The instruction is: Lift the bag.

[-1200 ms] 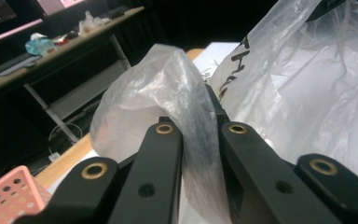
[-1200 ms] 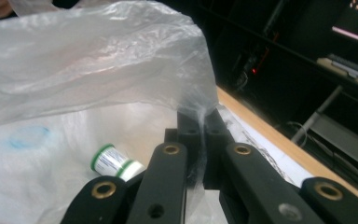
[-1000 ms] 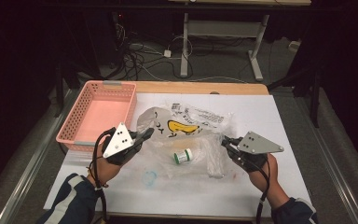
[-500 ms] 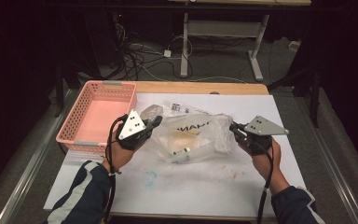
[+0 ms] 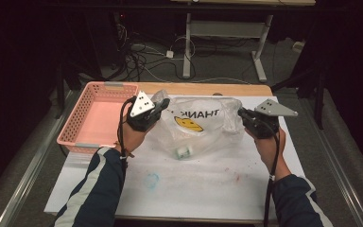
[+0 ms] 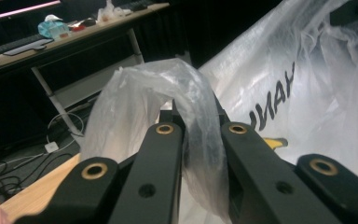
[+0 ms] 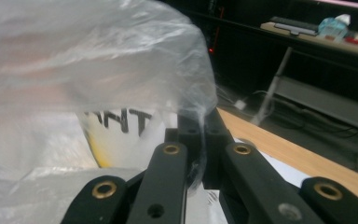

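Both hand-held grippers grip one plastic bag (image 5: 203, 125): the left hand-held gripper (image 5: 159, 106) has its jaws clamped on the bag's left handle, the right hand-held gripper (image 5: 241, 114) on its right handle, and the bag is stretched between them above the middle of the counter (image 5: 208, 184), toward its far edge. From the high view the bag is thin, clear and crinkled, printed with mirrored black letters and a yellow smiley, and a small white-and-green object (image 5: 185, 152) lies in its sagging bottom; I cannot tell what it is. The left gripper view shows what the high view cannot: the film bunched into a soft loop (image 6: 168, 93) that arches over the tips of the black jaws and runs down between them. The right gripper view shows a thin twisted strand of film (image 7: 198, 135) pinched between its jaws, the bag billowing to its left. Beside the left hand-held gripper, at the counter's far left corner, stands a pink basket (image 5: 97, 118) with perforated walls. White paper, faintly stained, covers the counter's wooden top.
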`<state>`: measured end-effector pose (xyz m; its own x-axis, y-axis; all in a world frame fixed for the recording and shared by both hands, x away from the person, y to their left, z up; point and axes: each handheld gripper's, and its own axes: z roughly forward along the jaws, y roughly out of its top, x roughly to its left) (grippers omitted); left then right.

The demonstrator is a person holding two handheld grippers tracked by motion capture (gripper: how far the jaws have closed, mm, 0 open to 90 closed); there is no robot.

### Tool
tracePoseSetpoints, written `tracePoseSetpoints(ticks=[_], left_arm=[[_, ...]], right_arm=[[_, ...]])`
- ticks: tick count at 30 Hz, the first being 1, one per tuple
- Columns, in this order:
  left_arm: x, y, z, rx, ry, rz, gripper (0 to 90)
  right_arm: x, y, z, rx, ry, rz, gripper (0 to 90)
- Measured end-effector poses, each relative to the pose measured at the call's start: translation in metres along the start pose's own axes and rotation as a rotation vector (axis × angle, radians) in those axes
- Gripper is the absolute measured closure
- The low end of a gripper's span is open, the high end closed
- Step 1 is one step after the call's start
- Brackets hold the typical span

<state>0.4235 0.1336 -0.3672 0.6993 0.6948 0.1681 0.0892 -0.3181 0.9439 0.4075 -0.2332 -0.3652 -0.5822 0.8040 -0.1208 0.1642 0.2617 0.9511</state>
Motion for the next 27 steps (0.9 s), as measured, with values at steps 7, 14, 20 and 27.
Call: tracePoseSetpoints(ticks=[7,14,20,27], left_arm=[[0.015,0.022,0.000,-0.033,0.018,-0.034,87.4],[0.033,0.043,-0.002,-0.059,0.054,-0.082,87.5],[0.041,0.059,-0.010,-0.104,0.068,-0.107,87.5],[0.047,0.083,-0.026,-0.156,0.092,-0.114,87.6]], right_arm=[[-0.005,0.022,0.004,-0.018,-0.038,0.026,90.0],[-0.018,0.044,0.005,-0.017,-0.095,0.057,90.0],[-0.025,0.062,0.002,-0.018,-0.099,0.053,90.0],[-0.030,0.087,-0.008,-0.048,-0.096,0.062,90.0]])
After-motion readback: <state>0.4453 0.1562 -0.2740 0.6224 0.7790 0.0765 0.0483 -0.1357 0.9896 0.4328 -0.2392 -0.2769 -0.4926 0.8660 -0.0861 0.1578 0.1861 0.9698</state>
